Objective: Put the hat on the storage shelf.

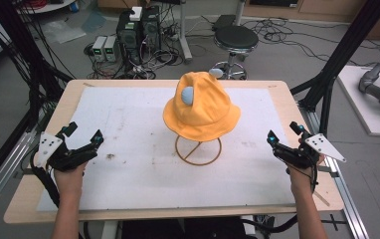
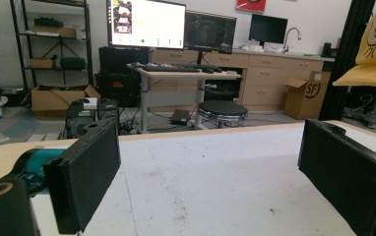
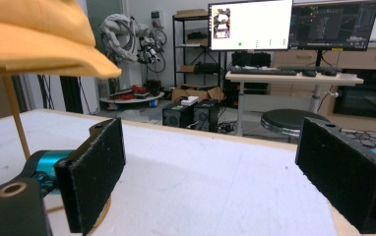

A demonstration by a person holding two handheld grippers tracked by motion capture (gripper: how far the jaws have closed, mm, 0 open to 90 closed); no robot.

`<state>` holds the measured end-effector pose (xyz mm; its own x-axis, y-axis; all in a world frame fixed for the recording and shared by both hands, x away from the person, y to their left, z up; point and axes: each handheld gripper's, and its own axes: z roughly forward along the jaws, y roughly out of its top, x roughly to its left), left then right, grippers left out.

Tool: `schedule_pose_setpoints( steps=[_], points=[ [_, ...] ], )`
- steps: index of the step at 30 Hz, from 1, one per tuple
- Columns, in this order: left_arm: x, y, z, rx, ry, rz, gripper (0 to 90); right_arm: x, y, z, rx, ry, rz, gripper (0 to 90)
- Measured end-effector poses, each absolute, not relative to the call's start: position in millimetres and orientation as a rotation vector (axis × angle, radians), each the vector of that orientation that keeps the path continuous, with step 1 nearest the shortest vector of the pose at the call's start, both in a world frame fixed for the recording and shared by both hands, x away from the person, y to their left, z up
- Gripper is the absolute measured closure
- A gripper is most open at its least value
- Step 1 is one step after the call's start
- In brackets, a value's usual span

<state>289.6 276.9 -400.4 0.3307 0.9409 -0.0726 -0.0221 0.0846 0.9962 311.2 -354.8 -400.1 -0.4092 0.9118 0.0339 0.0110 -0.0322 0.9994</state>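
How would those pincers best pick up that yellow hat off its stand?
Probably by the brim of the yellow hat, one gripper per side: it is thin, juts out past the wire stand, and faces the open left gripper and right gripper.

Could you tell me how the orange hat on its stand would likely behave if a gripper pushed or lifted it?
The orange hat looks like soft fabric with a drooping brim, so it would probably flop and crease if pinched. It merely sits atop a thin wire stand, so a sideways push might slide it off or tip the stand. It is likely light.
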Motion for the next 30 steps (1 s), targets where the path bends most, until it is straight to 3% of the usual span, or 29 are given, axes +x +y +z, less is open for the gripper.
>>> schedule_pose_setpoints(
  steps=[30],
  points=[
    [287.2,277.0,-405.0,1.295,0.968,0.930,9.4,305.2,-350.0,-406.7,0.994,1.506,1.545,11.5]
  ],
)
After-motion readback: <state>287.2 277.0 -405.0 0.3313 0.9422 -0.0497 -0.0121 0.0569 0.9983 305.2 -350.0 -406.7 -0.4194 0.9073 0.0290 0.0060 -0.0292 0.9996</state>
